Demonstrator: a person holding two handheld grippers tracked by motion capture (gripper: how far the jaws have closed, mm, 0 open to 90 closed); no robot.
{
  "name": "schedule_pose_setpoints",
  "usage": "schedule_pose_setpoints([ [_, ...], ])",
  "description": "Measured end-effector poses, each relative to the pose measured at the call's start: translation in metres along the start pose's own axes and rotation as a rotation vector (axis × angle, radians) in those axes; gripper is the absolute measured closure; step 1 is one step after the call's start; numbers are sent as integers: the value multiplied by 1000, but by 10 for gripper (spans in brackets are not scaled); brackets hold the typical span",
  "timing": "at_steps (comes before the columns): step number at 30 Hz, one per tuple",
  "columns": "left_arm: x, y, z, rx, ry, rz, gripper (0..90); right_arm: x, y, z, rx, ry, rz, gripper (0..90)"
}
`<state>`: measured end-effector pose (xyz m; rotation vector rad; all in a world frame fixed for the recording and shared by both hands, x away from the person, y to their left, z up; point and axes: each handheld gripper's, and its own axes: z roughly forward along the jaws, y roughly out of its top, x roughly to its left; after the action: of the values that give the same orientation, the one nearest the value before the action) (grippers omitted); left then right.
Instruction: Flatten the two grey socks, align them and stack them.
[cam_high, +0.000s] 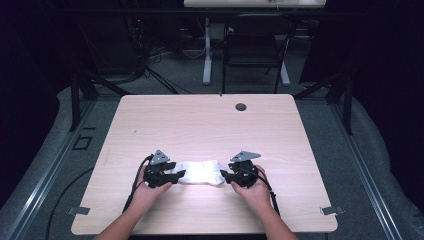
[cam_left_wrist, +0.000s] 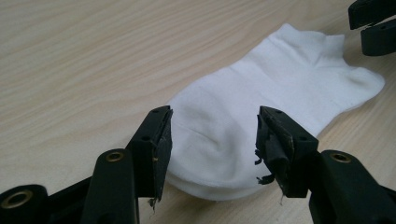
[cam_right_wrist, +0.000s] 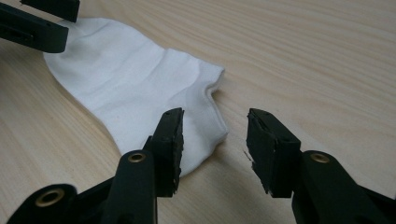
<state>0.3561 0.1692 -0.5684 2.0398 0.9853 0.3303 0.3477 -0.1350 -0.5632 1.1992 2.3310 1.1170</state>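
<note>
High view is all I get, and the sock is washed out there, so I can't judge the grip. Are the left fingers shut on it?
Observer: No. The left gripper is open, its fingers astride the rounded end of the sock.
Operator: And the right one?
Observer: The right gripper is open too, at the sock's cuff end; one finger is over the fabric, the other over bare table.
Operator: Is the sock flat?
Observer: Yes, flat with slight wrinkles.

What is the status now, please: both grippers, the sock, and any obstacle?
Left gripper open at the toe end, right gripper open at the cuff end. White sock flat on the table, not gripped. Nothing in the way.
</note>
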Motion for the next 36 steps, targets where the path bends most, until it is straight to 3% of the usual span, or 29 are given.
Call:
schedule_pose_setpoints([
  [9,3,-1,-16,2,17,9,461,-4,-2,-7,-13,1,-10,503],
  [14,4,0,-18,-9,32,8,455,-5,-3,-11,2,-47,-43,484],
  [15,4,0,-18,-15,34,4,450,-6,-4,-12,18,-80,-66,483],
  [17,4,1,-19,-15,38,8,448,-7,-4,-12,21,-85,-72,483],
  [21,6,1,-20,-23,38,5,426,-11,-4,-15,23,-93,-68,475],
  [24,7,4,-20,-32,33,-4,410,-14,-2,-17,35,-86,-19,461],
  [25,7,5,-20,-30,27,-6,410,-15,-1,-17,32,-91,-23,453],
  [31,4,11,-29,-67,38,19,390,-14,4,-25,33,-66,22,443],
  [36,3,14,-38,-73,36,14,387,-5,4,-37,9,-72,-5,432],
])
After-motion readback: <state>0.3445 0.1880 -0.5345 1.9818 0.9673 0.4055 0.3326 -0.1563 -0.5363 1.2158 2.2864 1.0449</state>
